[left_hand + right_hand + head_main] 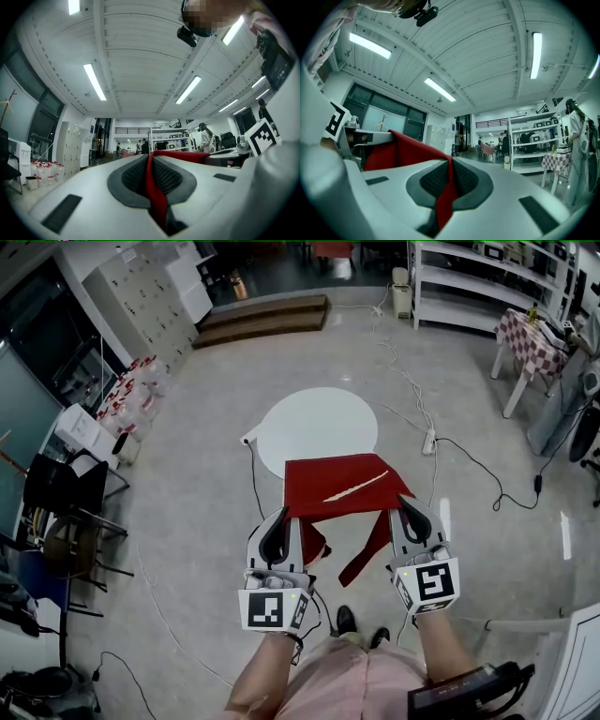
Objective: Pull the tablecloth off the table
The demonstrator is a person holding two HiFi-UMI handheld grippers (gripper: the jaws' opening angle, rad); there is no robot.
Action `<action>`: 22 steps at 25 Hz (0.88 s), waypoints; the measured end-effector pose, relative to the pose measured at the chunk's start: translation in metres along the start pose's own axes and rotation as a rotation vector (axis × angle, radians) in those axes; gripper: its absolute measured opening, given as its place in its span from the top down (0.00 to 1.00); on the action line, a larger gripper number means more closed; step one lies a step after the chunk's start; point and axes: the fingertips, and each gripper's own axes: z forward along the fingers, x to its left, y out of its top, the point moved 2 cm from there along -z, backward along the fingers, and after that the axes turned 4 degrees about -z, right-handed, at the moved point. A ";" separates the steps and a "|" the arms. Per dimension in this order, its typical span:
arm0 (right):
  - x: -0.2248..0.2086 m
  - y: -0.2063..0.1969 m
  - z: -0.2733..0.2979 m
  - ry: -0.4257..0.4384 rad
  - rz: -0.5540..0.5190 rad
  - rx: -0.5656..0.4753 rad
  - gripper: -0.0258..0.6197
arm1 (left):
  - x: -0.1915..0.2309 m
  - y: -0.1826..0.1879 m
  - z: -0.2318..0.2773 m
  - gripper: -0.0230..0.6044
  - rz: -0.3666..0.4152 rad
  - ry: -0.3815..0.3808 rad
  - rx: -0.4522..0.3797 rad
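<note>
The red tablecloth (333, 486) hangs stretched in the air between the two grippers, its far part still over the near edge of the round white table (314, 423). My left gripper (279, 521) is shut on the cloth's near left corner, and loose red ends dangle below it. The right gripper (406, 506) is shut on the near right corner. In the left gripper view a red fold (154, 187) is pinched between the dark pads of the left gripper (151, 161). The right gripper view shows the same: red cloth (444, 199) clamped in the right gripper (451, 165).
Cables and a power strip (429, 441) lie on the floor right of the table. A checkered-cloth table (531, 339) and white shelves (478, 282) stand at the far right. Dark chairs (64, 493) are at the left. The person's shoes (347, 619) are below the cloth.
</note>
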 end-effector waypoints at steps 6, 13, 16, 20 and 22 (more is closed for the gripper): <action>0.002 0.008 -0.018 0.001 0.006 -0.002 0.92 | -0.011 0.013 -0.014 0.90 0.004 0.004 -0.013; -0.003 0.016 -0.039 0.006 0.003 -0.007 0.92 | -0.028 0.020 -0.025 0.90 0.004 0.005 -0.009; -0.004 0.017 -0.044 0.009 -0.001 -0.013 0.92 | -0.032 0.020 -0.028 0.90 0.006 0.005 -0.012; -0.003 0.021 -0.051 0.020 -0.004 -0.018 0.92 | -0.036 0.023 -0.032 0.90 0.011 0.009 -0.023; -0.003 0.027 -0.058 0.025 -0.005 -0.021 0.92 | -0.040 0.029 -0.036 0.90 0.011 0.012 -0.028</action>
